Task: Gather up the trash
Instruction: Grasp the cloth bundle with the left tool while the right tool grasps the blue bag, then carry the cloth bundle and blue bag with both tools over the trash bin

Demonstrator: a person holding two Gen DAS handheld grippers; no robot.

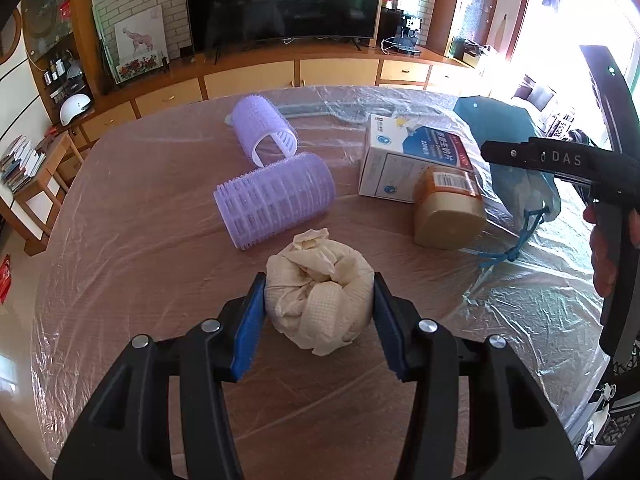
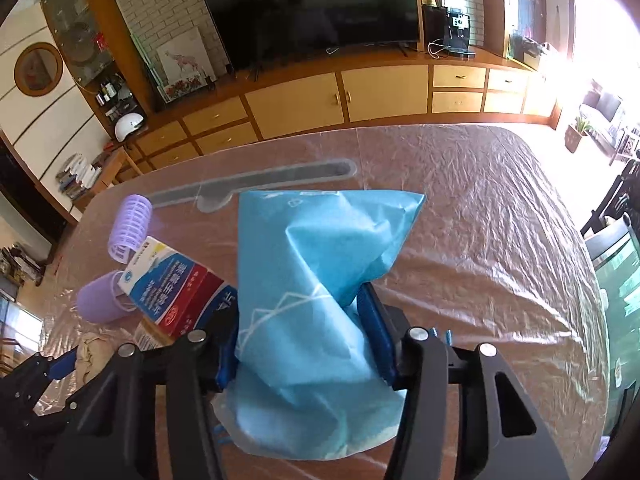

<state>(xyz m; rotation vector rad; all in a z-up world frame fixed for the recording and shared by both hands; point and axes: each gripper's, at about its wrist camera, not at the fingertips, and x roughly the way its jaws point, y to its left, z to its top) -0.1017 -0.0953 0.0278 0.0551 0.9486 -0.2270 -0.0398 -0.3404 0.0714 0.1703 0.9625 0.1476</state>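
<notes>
A crumpled cream paper-towel wad (image 1: pixel 316 308) sits on the plastic-covered table (image 1: pixel 140 260), near the front. My left gripper (image 1: pixel 319 284) is shut on it, a blue pad pressing each side. In the right wrist view, a blue trash bag (image 2: pixel 320 232) stands bunched between the fingers of my right gripper (image 2: pixel 298 312), whose pads pinch it. The bag's lower part hangs over the jaws and hides the table beneath. From the left wrist view the bag (image 1: pixel 496 128) lies at the right, with the right gripper's black body over it. The wad (image 2: pixel 90 350) shows at the lower left of the right wrist view.
Two purple hair rollers (image 1: pixel 266 130) (image 1: pixel 276 200) lie behind the wad. A white-and-blue box (image 1: pixel 408 156) and a beige-lidded jar (image 1: pixel 448 208) lie on their sides beside the bag. The bag's blue drawstring (image 1: pixel 516 248) trails on the table. A TV cabinet stands beyond the far edge.
</notes>
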